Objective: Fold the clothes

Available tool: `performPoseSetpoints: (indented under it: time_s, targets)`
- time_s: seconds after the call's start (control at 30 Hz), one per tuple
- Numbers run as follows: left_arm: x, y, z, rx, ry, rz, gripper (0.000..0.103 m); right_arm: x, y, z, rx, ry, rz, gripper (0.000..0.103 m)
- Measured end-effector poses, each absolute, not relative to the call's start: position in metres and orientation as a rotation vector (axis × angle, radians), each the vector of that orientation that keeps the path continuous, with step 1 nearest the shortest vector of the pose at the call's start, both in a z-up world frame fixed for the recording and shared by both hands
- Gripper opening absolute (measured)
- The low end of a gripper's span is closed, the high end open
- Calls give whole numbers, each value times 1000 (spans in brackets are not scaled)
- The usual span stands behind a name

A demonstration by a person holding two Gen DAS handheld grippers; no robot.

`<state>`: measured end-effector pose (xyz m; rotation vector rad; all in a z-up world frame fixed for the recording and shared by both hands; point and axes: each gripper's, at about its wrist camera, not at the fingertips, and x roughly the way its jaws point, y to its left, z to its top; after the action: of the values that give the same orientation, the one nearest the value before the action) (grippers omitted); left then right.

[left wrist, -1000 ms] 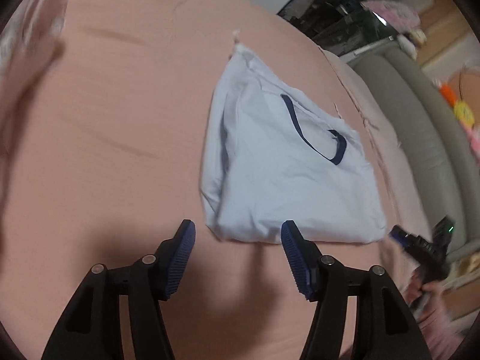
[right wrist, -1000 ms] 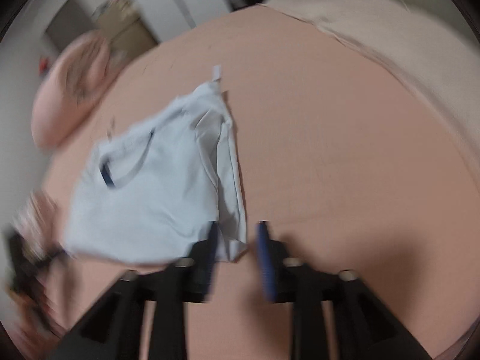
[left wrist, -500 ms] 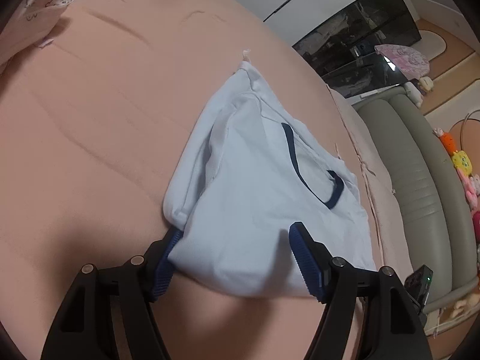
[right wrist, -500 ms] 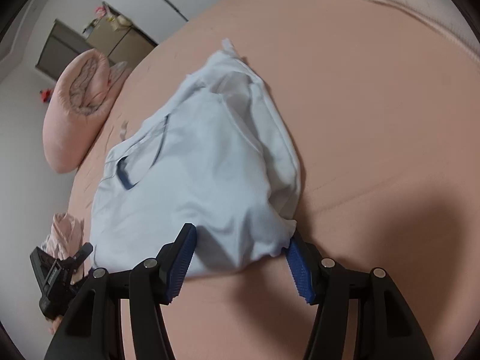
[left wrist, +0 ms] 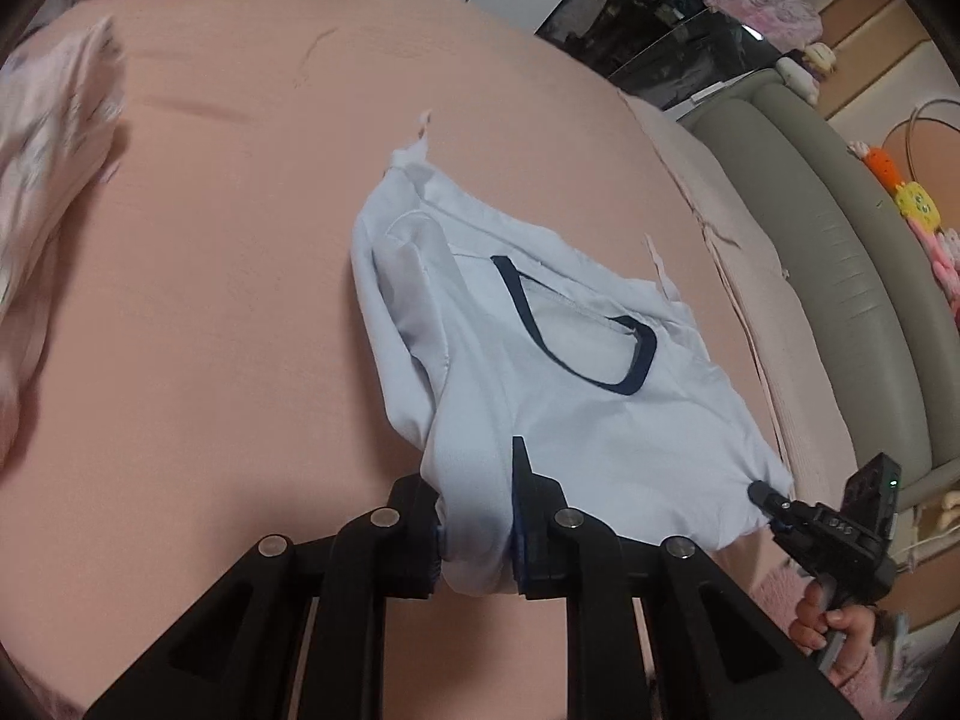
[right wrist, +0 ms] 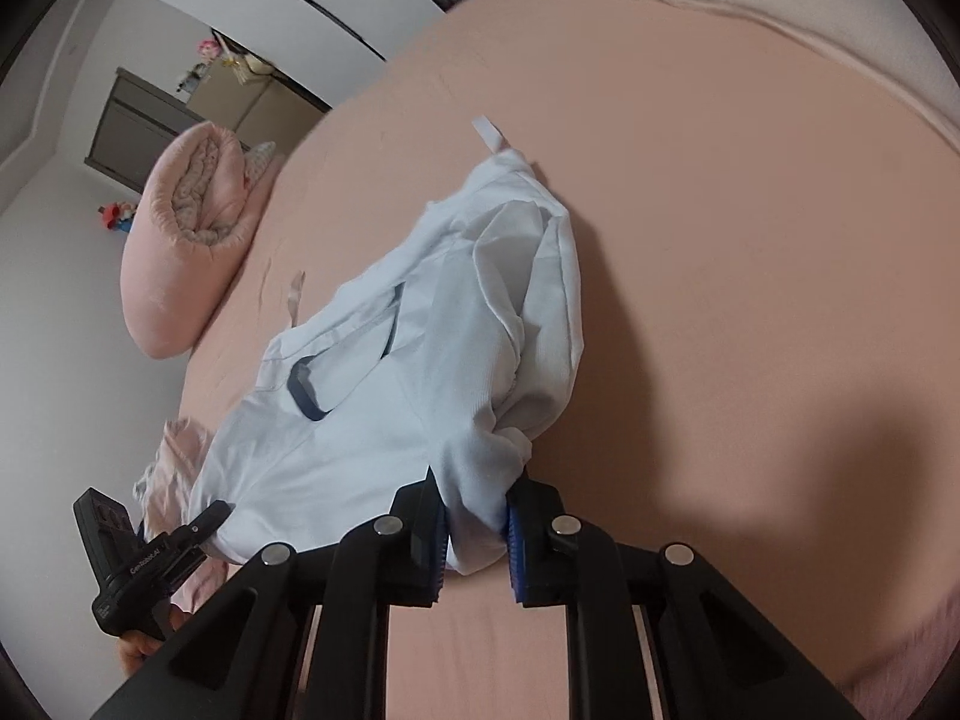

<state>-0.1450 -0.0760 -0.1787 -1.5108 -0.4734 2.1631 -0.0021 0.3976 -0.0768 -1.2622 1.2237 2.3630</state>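
Observation:
A pale blue shirt (left wrist: 540, 372) with a dark navy collar (left wrist: 624, 372) lies partly folded on a pink bed sheet (left wrist: 228, 276). My left gripper (left wrist: 477, 540) is shut on the near edge of the shirt at one corner, and the cloth bunches between the blue pads. My right gripper (right wrist: 477, 540) is shut on the other near corner of the shirt (right wrist: 420, 360). Each gripper shows in the other's view: the right one (left wrist: 774, 501) and the left one (right wrist: 204, 516), both at the shirt's near edge.
A rolled pink quilt (right wrist: 186, 240) lies at the far left of the bed. A patterned pink cloth (left wrist: 48, 138) sits on the left. A grey-green padded bed frame (left wrist: 840, 252) runs along the right, with soft toys (left wrist: 912, 198) beyond it.
Both grippers went from open around the shirt's near edge to shut on it. The near edge now bunches up and lifts slightly off the sheet.

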Motion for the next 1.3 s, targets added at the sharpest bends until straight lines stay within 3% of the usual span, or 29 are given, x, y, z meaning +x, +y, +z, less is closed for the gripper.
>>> performPoseSetpoints:
  time_s: [0.23, 0.43, 0.67, 0.8, 0.9, 1.13, 1.23, 1.3]
  targets:
    - [-103, -95, -222, -1735, -485, 2071, 16, 37, 371, -99, -1449, 1104, 2266, 14]
    - [-88, -97, -210, -1696, -381, 2066, 19, 39, 362, -86, -1506, 934, 2314, 14]
    - [-96, -136, -195, -1701, -536, 2168, 33, 61, 380, -92, -1519, 1118, 2247, 20]
    - [-90, -130, -153, -1466, -383, 2350, 33, 84, 388, -54, -1343, 960, 2293, 20]
    - [-88, -82, -148, -1326, -191, 2267, 33, 72, 382, -33, -1241, 843, 2434, 20]
    - [-76, 36, -200, -1255, 341, 2035, 36, -31, 298, -64, -1618, 433, 2685, 21]
    - [-77, 48, -222, -1242, 489, 1937, 47, -35, 288, -103, -1853, 391, 2606, 21]
    - [-80, 26, -219, -1233, 540, 1918, 66, -23, 303, -112, -1890, 423, 2628, 16]
